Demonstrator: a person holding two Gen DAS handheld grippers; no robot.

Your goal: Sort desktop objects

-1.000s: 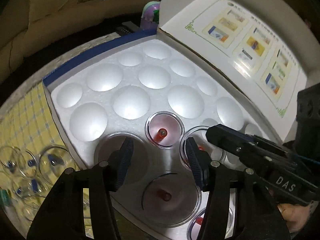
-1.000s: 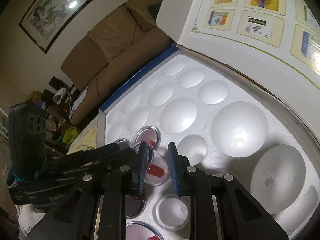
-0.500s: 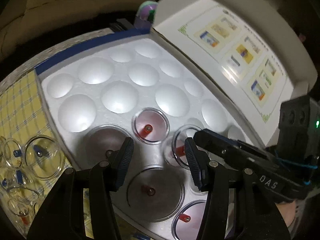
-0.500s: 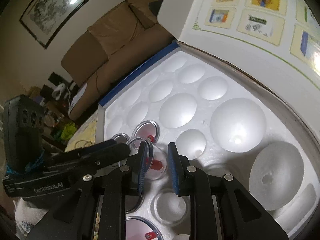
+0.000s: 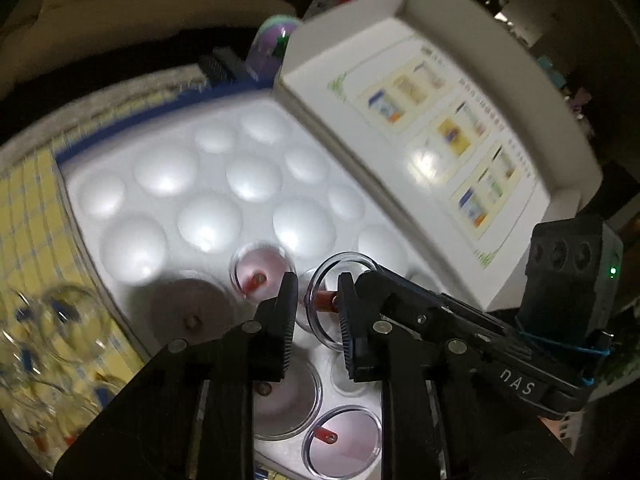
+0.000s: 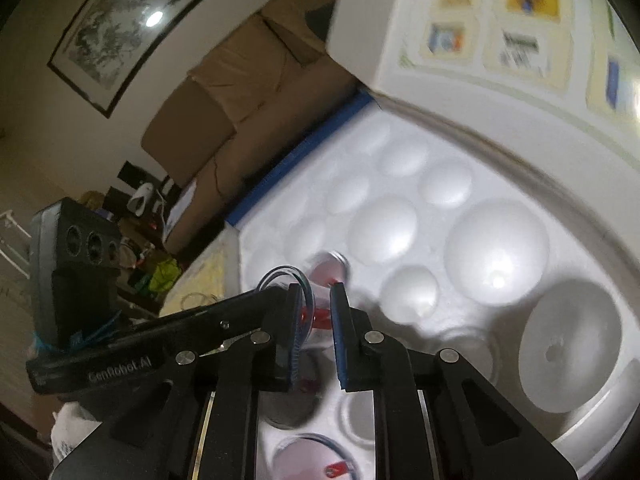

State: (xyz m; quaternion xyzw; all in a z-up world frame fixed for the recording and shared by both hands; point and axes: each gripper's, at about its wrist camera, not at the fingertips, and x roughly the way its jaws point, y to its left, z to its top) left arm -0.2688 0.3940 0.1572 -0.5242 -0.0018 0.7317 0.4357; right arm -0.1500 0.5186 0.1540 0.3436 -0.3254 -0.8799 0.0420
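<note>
Since the earlier frames both views have pulled back from the foam tray and blur has crept in; the clear cup with the red valve stem that sat low in its recess now appears lifted and tipped on its side, rim facing the left camera. Left hand-held gripper has closed in from a wide spread to a narrow gap, jaws flanking the cup's stem end; contact is unclear, so I cannot tell if it grips. Right hand-held gripper looks clenched on the same cup, its rim showing left of the jaws and the red stem between them. Cup sits lower centre in both views, above the tray's near recesses; its long axis runs roughly sideways across the right view. Right hand seems the one carrying it, left only close by. Next move likely turns on lining the cup up over a free recess, probably the small one just right of the right jaws. Other seated cups lie at lower frame, partly hidden by gripper bodies. Loose cups on the yellow checked cloth at lower left are smeared. Box lid stands open at upper right.
</note>
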